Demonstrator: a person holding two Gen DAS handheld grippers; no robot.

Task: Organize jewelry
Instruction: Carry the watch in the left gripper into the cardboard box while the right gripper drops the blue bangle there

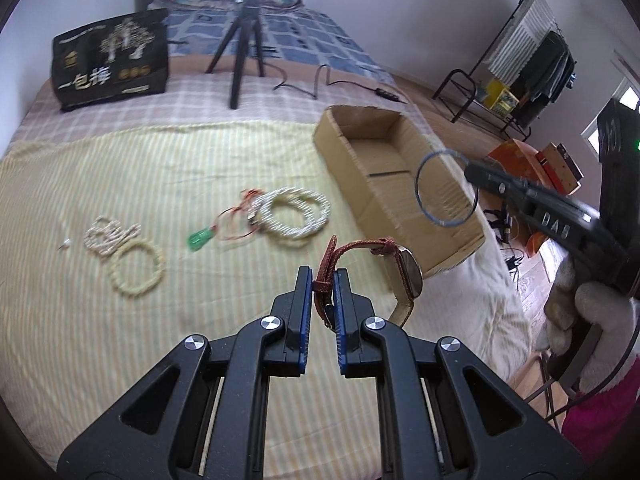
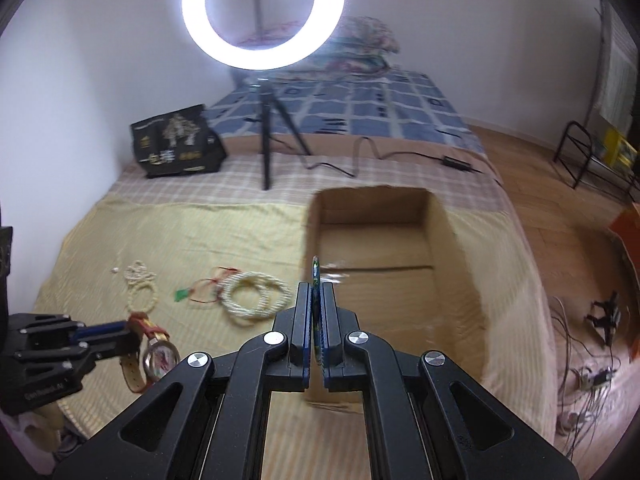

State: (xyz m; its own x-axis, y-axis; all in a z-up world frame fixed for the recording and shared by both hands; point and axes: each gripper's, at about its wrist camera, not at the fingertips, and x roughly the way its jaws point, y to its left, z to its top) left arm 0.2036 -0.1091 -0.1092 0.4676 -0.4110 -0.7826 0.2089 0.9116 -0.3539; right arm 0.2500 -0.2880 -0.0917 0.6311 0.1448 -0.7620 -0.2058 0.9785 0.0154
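Black bag [image 1: 110, 60]: gold "一包梅". Right claw [image 1: 474, 172] body: "DAB". Other print unreadable.

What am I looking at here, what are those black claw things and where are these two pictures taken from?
These are two hand-held grippers, each worked by a person, with a wide-angle camera looking along its fingers. One picture comes from the left gripper, the other from the right gripper. The left one is shut on the strap of a watch; the right one is shut on a thin blue bangle, carried over an open cardboard box. Both work over a bed with a yellow striped cloth. On it lie pearl bracelets, a beaded bracelet and a green pendant on red cord.
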